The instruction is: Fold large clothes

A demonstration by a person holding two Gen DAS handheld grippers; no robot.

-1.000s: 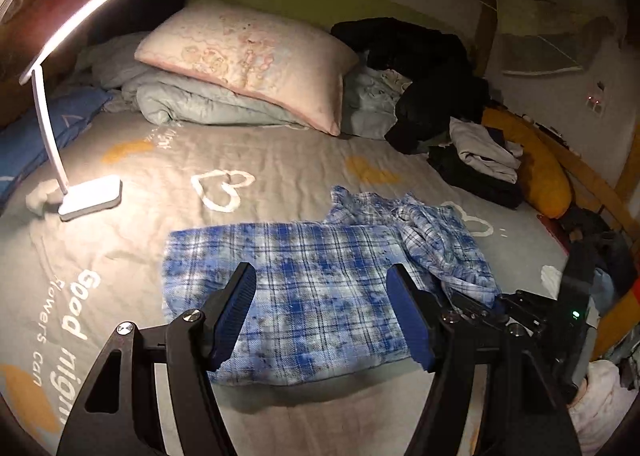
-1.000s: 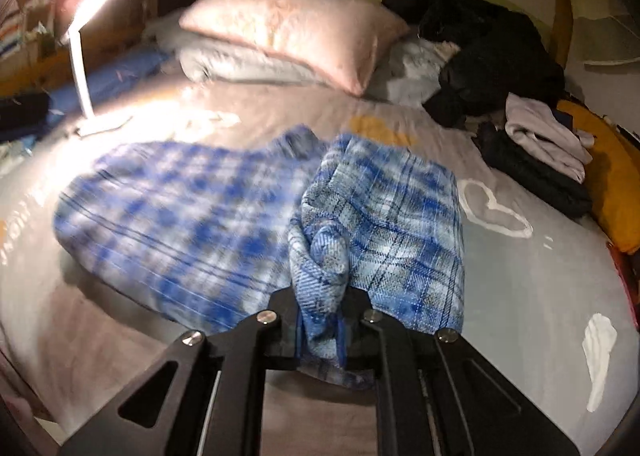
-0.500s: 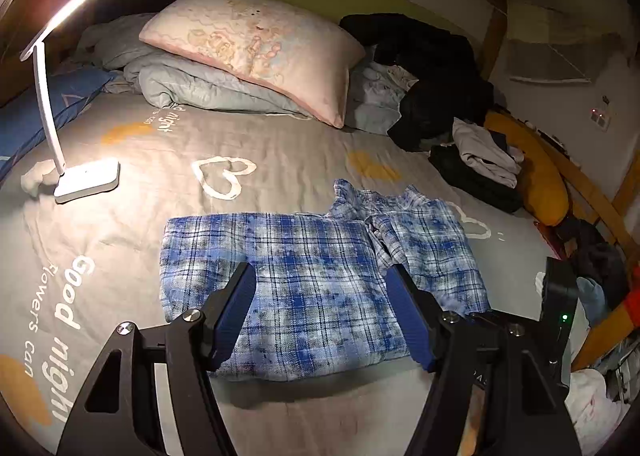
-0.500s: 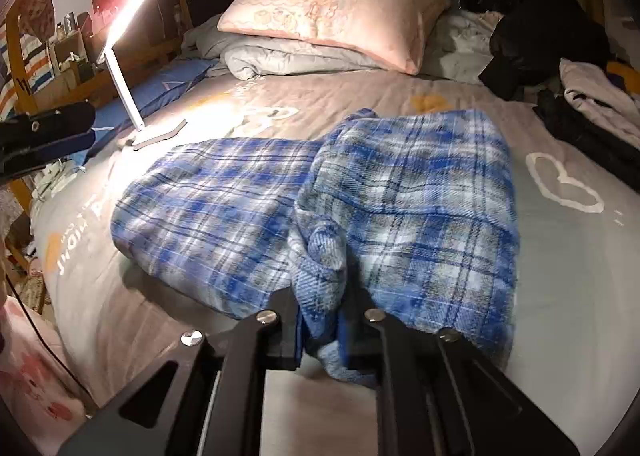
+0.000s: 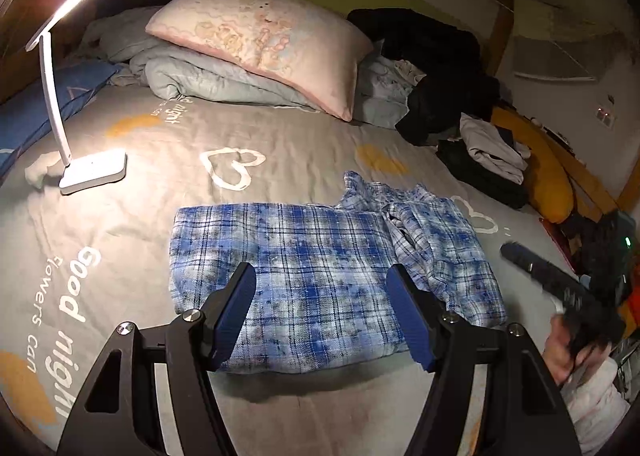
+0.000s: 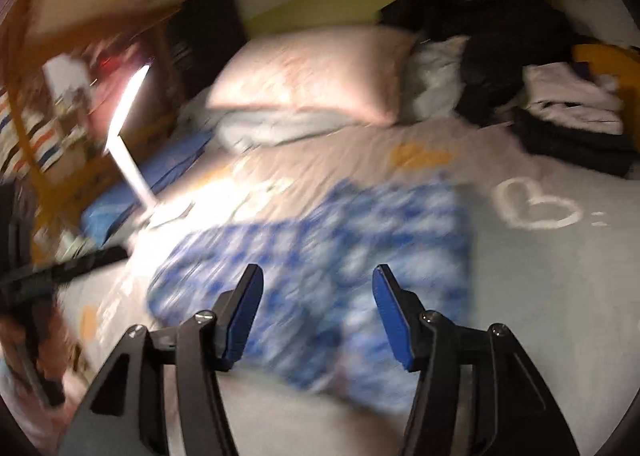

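On the "Good night" bedsheet (image 5: 168, 127), folded plaid garment (image 5: 320, 280), both grippers (image 5: 324, 312) (image 6: 316, 316) released, right's jaws just opened.

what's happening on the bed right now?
A person with two handheld grippers is folding a plaid garment on the bed. The right gripper has just opened and let go of the cloth; nothing is between its fingers. The left gripper hovers open over the garment, which lies partly folded.
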